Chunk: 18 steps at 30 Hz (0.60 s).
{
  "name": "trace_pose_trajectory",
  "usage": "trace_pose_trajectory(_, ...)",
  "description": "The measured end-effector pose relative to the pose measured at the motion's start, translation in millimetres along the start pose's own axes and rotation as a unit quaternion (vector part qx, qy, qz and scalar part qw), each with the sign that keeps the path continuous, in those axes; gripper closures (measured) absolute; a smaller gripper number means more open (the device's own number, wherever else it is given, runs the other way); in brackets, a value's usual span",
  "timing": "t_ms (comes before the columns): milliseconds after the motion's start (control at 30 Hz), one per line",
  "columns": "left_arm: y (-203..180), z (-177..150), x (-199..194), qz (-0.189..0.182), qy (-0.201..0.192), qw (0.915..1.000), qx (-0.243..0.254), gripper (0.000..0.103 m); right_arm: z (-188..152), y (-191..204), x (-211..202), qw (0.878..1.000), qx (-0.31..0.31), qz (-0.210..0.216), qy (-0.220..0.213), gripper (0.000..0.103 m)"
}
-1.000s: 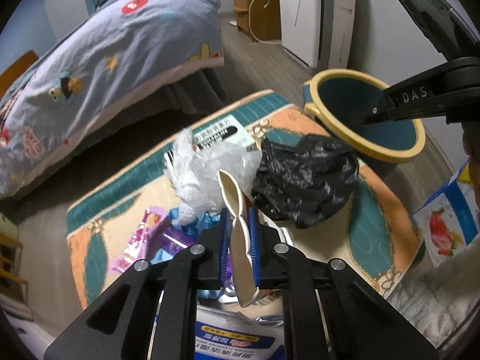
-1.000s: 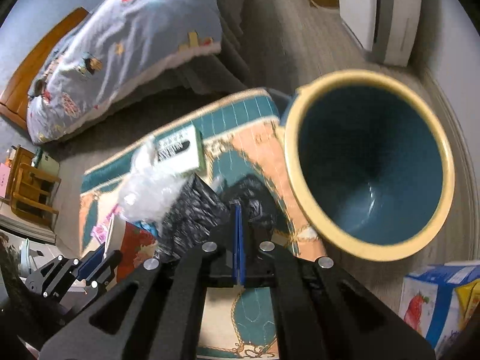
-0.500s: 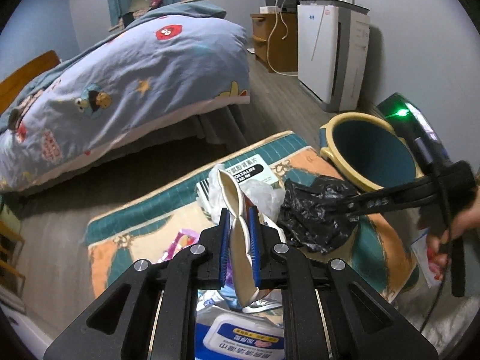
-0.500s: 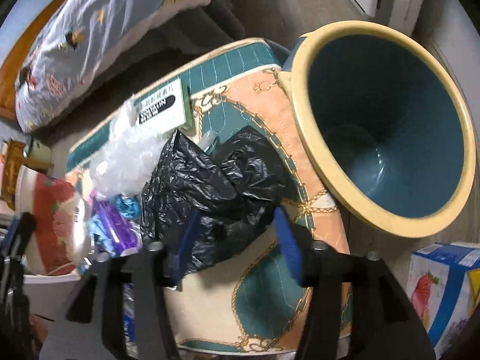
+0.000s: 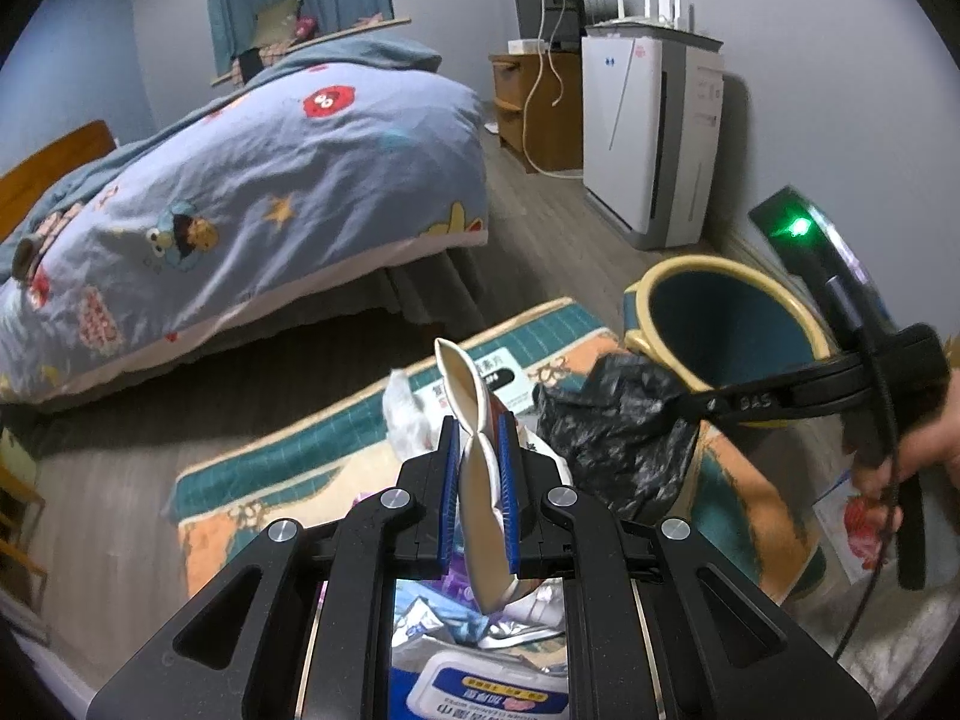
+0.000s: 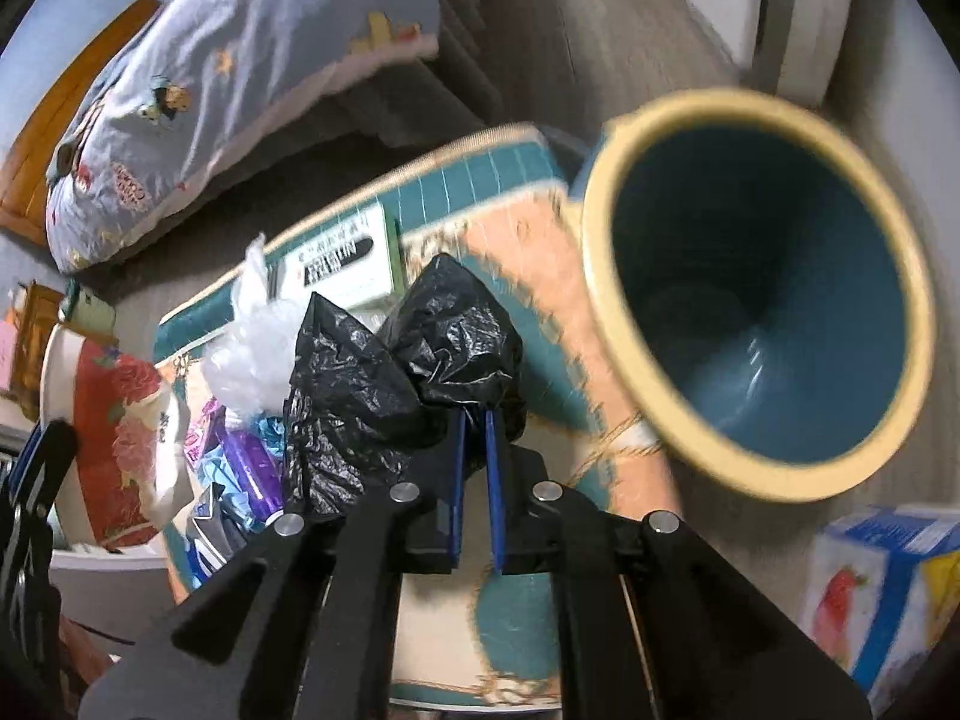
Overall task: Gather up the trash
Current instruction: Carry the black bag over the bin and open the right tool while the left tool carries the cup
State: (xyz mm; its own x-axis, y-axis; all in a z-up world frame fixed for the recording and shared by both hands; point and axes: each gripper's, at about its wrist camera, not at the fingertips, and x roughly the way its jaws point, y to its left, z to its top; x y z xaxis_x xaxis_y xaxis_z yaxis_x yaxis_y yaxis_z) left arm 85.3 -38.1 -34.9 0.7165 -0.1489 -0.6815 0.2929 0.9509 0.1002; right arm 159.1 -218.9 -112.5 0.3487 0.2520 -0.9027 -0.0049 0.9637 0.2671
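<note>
My left gripper [image 5: 479, 426] is shut on a flattened cream paper cup [image 5: 474, 480], held above the trash pile; the cup's red printed side shows in the right wrist view [image 6: 102, 420]. My right gripper [image 6: 474, 420] is shut on a crumpled black plastic bag [image 6: 384, 378], also in the left wrist view [image 5: 612, 420], lifted off the rug [image 6: 516, 228]. The blue bin with a cream rim [image 6: 774, 294] stands right of the bag; it also shows in the left wrist view [image 5: 720, 318].
On the rug lie a white plastic wad [image 6: 252, 348], a green-white box [image 6: 342, 258], purple and blue wrappers [image 6: 240, 456] and a wipes pack [image 5: 486, 690]. A strawberry carton [image 6: 870, 588] stands at right. A bed [image 5: 240, 192] and air purifier [image 5: 648, 138] stand behind.
My right gripper opened over the black bag half a second ago, then shut on it and lifted it. My left gripper rose and tilted up with the cup still held.
</note>
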Motion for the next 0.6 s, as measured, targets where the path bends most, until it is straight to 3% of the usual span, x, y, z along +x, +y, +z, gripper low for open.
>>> trace_pose_trajectory(300,-16.2,27.4,-14.1,-0.019,-0.037,0.9991,-0.005,0.090,14.8,1.2,-75.0,0.991,-0.073,-0.044,-0.107,0.097)
trace_pose_trajectory(600,-71.2,53.4,6.7,-0.032,-0.047,0.9976,0.039,0.089,30.6,-66.3,-96.9,0.986,-0.030,-0.082,-0.143,0.097)
